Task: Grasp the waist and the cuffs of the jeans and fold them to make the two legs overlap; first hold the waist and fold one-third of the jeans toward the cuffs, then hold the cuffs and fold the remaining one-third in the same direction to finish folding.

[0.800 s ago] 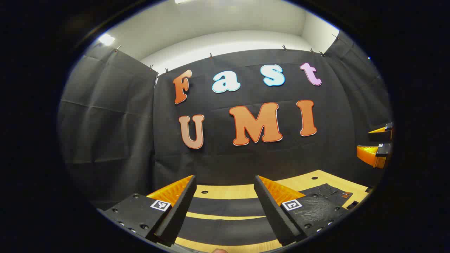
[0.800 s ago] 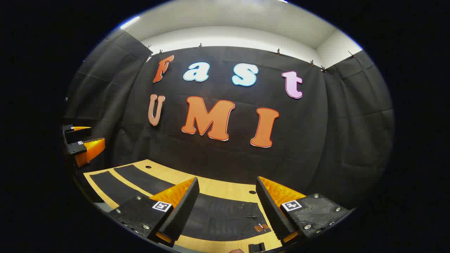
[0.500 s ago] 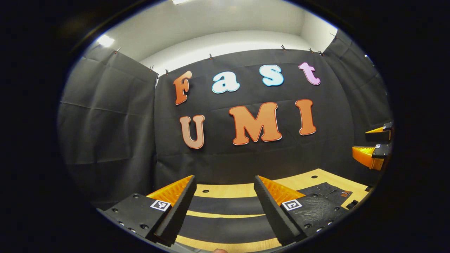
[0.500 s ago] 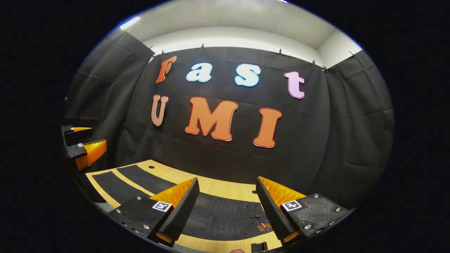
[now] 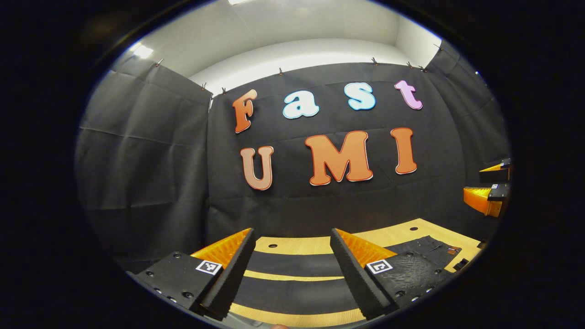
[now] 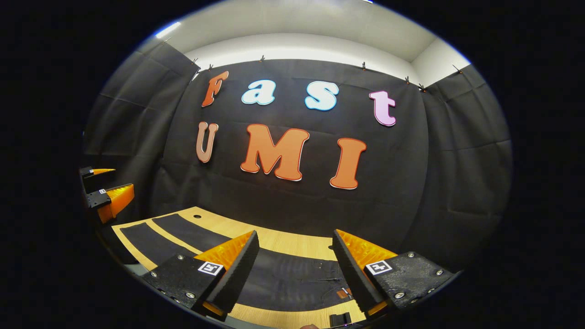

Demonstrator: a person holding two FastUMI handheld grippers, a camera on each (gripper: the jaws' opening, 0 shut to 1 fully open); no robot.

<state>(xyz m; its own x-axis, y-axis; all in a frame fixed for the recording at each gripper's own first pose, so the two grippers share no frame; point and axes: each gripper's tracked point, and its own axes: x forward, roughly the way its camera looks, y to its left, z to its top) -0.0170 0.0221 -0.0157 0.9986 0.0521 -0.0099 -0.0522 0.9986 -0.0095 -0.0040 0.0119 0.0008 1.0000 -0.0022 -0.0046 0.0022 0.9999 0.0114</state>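
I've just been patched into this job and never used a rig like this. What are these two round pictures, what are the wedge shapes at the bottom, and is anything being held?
Each picture comes from a camera riding on a handheld two-finger gripper; a person carries one in each hand. The wedges at the bottom are that gripper's own fingers. In the left gripper view you look past the left gripper; the right gripper shows far off at the side. The right gripper view looks past the right gripper. Dark jeans lie flat on a wooden table, legs apart. Both grippers are open above the jeans, and nothing is held. The dark cloth behind is the booth's wall.
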